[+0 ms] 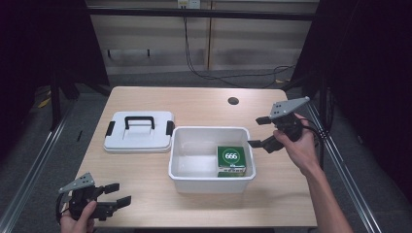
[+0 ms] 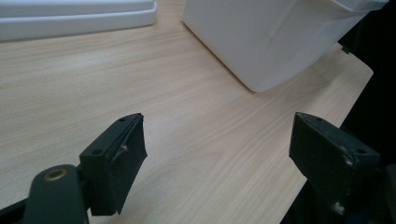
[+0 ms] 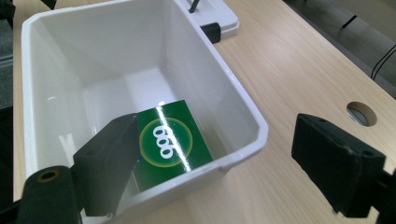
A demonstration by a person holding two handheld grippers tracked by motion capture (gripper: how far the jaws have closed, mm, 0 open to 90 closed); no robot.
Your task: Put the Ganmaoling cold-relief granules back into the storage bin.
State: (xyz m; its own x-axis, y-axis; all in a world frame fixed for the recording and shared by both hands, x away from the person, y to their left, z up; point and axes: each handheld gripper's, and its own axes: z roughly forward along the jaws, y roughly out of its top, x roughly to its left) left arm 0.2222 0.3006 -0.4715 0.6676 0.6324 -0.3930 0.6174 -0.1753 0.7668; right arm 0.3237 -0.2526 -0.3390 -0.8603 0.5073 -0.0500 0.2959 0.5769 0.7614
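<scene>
We held the right gripper [image 1: 260, 132] just off the right rim of the white bin [image 1: 210, 180], its jaws spread wide and holding nothing; in the right gripper view one jaw hung over the bin's inside and the other stood out over the bare table [image 3: 299, 60], so the bin's wall lay between them. The green box [image 1: 231, 159] lay flat on the bin's floor in the right front corner, close against the right wall and so just below and to the left of that gripper; its long axis, as far as we could judge, ran from front to back of the table, along that wall. On the box's [image 3: 170, 142] top we read "666" in white inside a pale ring; there was smaller print on the pale strip along its front edge in the high view, but it was too small for us to read. Our left gripper [image 1: 118, 195] sat low at the table's near left corner, well apart from the bin, jaws likewise wide and empty; in its own view the bin's [image 2: 275, 37] outer wall stood ahead and to the right. The right hand [image 1: 302, 148] was plainly the nearer to the box; we judged that any reach for it would have to drop down inside the right wall, with little room for a jaw on that side. The white lid [image 1: 139, 132], with its black handle and clips, lay flat on the table just left of the bin, not touching it as far as we could tell; we made out no writing on it.
</scene>
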